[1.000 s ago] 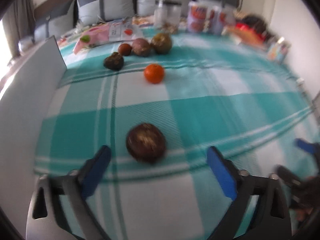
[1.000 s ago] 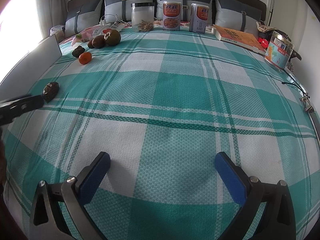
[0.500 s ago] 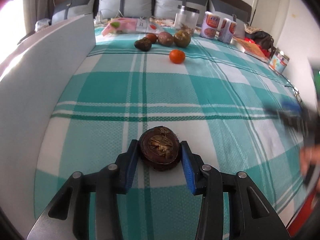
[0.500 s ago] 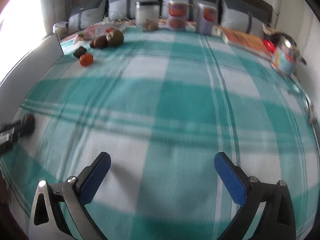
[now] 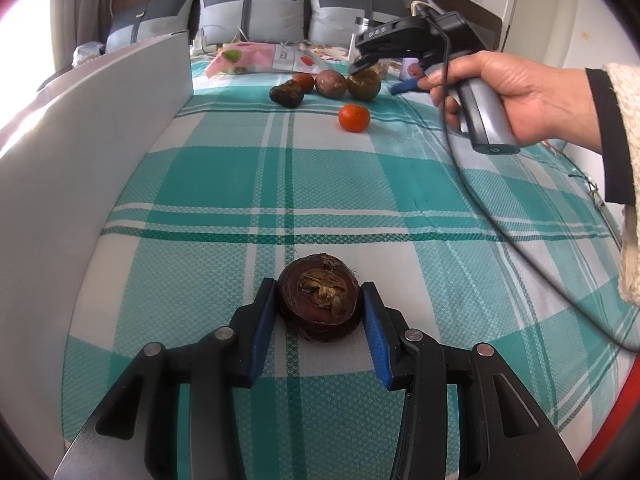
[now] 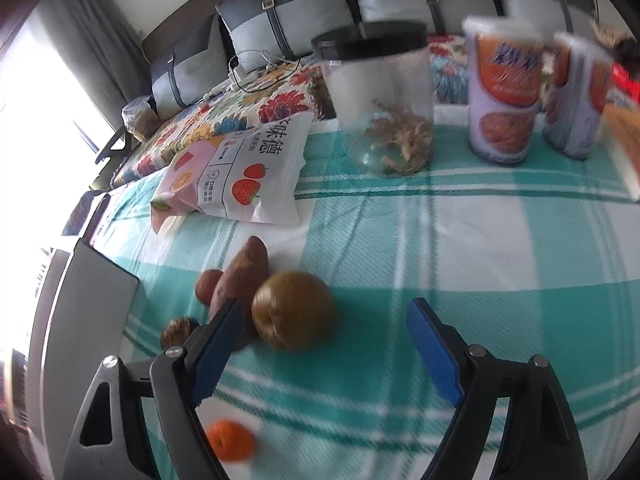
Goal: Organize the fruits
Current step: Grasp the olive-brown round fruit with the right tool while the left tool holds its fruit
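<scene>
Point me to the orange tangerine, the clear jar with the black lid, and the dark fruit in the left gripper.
Tangerine (image 5: 354, 118), left wrist view, middle of its skin.
Clear jar (image 6: 384, 108), right wrist view, middle of its wall.
Dark fruit (image 5: 319, 300), left wrist view, its top face.

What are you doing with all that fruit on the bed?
A person is sorting fruit with two hand-held grippers. The left gripper has its blue fingers clamped on a dark brown round fruit lying on the checked bedspread. The right gripper, its fingers closing, reaches toward the pile by the pillows, with a greenish-brown fruit between them but not pinched. A small orange sits apart.
</scene>
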`<state>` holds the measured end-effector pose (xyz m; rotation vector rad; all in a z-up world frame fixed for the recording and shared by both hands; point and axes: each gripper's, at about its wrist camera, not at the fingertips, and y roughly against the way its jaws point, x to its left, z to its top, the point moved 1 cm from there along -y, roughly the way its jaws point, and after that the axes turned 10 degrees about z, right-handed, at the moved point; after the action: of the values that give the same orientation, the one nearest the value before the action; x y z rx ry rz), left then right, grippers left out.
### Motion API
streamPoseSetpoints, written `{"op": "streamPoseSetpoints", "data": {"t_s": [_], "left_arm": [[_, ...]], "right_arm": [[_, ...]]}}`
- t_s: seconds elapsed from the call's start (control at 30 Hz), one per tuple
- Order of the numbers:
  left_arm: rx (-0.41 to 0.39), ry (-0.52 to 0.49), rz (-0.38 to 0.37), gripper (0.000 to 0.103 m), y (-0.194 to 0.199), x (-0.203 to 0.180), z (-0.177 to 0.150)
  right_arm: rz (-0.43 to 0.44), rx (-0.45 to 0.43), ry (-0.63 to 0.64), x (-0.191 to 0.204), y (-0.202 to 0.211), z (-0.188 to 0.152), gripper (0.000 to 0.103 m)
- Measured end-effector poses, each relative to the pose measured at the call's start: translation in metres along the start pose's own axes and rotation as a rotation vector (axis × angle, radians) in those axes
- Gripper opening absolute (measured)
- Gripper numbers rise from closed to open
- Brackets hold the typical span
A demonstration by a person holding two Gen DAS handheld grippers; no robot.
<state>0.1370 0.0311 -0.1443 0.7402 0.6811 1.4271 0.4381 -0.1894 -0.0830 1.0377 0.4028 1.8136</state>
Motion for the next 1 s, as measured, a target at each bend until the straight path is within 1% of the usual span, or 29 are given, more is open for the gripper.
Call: {"op": "streamPoseSetpoints", "data": {"t_s": [0.03,0.07,0.13,0.2,0.27,0.37,0.43,0.5,0.57,0.6,0.63,0.7,0.73,0.77,0.87,0.93,0.97,1.0], "left_arm": [[0.000,-0.001,0.001,0.043,0.000,0.000,0.000],[0.000,-0.001,0.002,0.043,0.000,0.000,0.000],[0.000,-0.001,0.001,0.043,0.000,0.000,0.000],[0.000,0.000,0.000,0.043,0.000,0.000,0.000],[0.000,0.004,-0.006,0.043,0.001,0.001,0.000],[-0.001,0.023,-0.028,0.044,0.001,0.004,0.000],[0.001,0.025,-0.038,0.044,0.004,0.004,-0.001],[0.006,0.016,-0.052,0.044,0.008,0.001,-0.005],[0.007,-0.009,-0.059,0.044,0.015,-0.006,-0.013],[0.003,-0.022,-0.059,0.045,0.019,-0.008,-0.017],[-0.002,-0.035,-0.059,0.048,0.023,-0.011,-0.022],[0.005,-0.049,-0.082,0.077,0.027,-0.012,-0.027],[0.009,-0.039,-0.090,0.082,0.030,-0.009,-0.029],[0.012,-0.025,-0.094,0.085,0.030,-0.006,-0.030],[0.037,0.004,-0.125,0.084,0.030,0.002,-0.029],[0.051,-0.016,-0.119,0.084,0.028,-0.001,-0.026],[0.056,-0.032,-0.110,0.084,0.027,-0.004,-0.024],[0.060,-0.045,-0.100,0.081,0.025,-0.007,-0.022]], "right_arm": [[0.041,0.012,0.015,0.003,-0.005,0.000,0.054],[0.057,0.018,0.039,0.007,-0.006,-0.001,0.049],[0.033,0.026,0.088,0.015,-0.003,-0.006,0.049],[0.039,0.024,0.093,0.015,0.011,-0.020,0.049],[0.061,0.032,0.098,0.012,0.031,-0.041,0.049],[0.090,0.048,0.150,0.011,0.074,-0.094,0.049],[0.087,0.063,0.178,0.013,0.103,-0.144,0.049],[0.060,0.073,0.198,0.014,0.126,-0.192,0.049],[0.030,0.024,0.230,0.016,0.153,-0.233,0.049],[0.013,0.020,0.225,0.016,0.164,-0.252,0.049],[0.006,0.013,0.211,0.014,0.173,-0.265,0.049],[-0.018,0.006,0.177,0.013,0.183,-0.288,0.049],[-0.030,0.002,0.174,0.011,0.189,-0.295,0.049],[-0.049,-0.002,0.170,0.011,0.190,-0.301,0.049],[-0.072,0.016,0.179,0.010,0.190,-0.300,0.050],[-0.088,0.010,0.190,0.008,0.193,-0.295,0.057],[-0.091,-0.006,0.190,0.009,0.195,-0.290,0.065],[-0.086,-0.015,0.187,0.008,0.197,-0.289,0.070]]}}
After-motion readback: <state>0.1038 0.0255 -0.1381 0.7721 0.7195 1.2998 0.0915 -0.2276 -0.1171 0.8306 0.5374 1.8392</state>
